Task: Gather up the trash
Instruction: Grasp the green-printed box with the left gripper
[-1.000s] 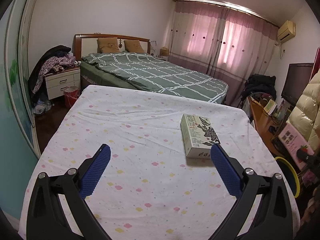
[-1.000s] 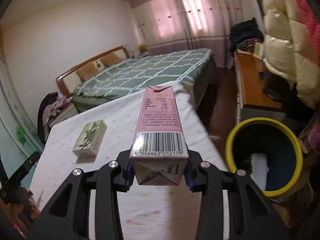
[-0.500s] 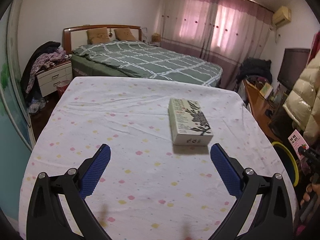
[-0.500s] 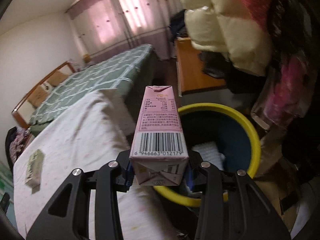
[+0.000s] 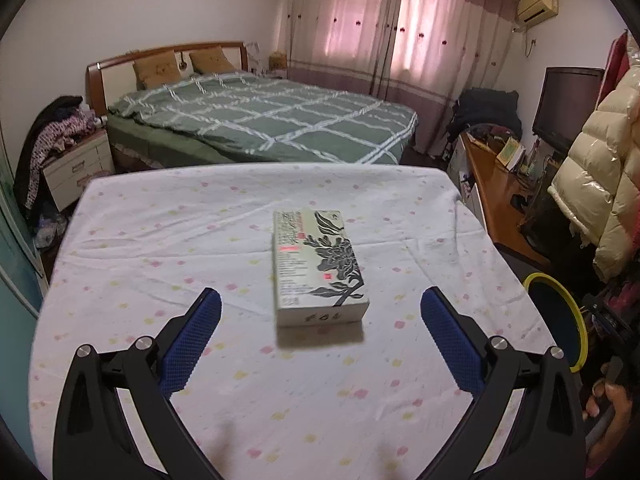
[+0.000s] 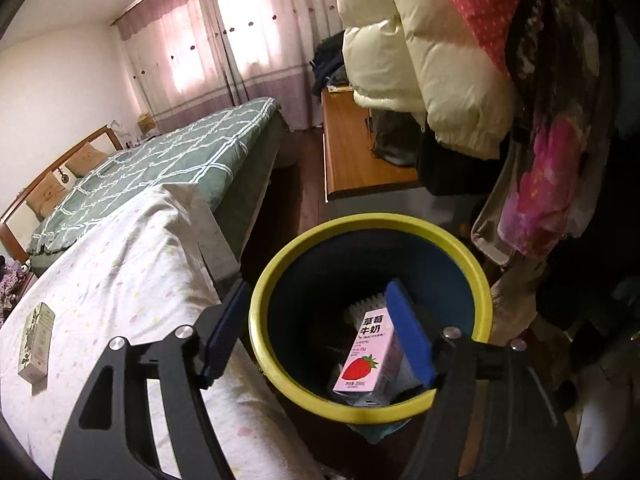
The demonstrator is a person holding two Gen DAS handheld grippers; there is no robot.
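Note:
A pink strawberry milk carton (image 6: 366,356) lies inside the yellow-rimmed dark bin (image 6: 478,280) beside the bed, on top of white trash. My right gripper (image 6: 316,328) is open and empty, held just above the bin's rim. A pale green box with a dark leaf print (image 5: 316,264) lies flat on the dotted white sheet (image 5: 160,240); it also shows in the right wrist view (image 6: 36,342). My left gripper (image 5: 320,336) is open and empty, just short of the box, with the box lined up between its fingers.
The bin's rim shows at the bed's right edge (image 5: 560,292). Puffy coats (image 6: 420,60) hang over the bin. A wooden desk (image 5: 500,200) with a TV (image 5: 568,104) stands to the right. A green-quilted bed (image 5: 260,120) lies behind, a nightstand (image 5: 76,168) at far left.
My right gripper swung over the bin, opened and let go of the milk carton, which dropped inside. My left gripper moved closer to the green box.

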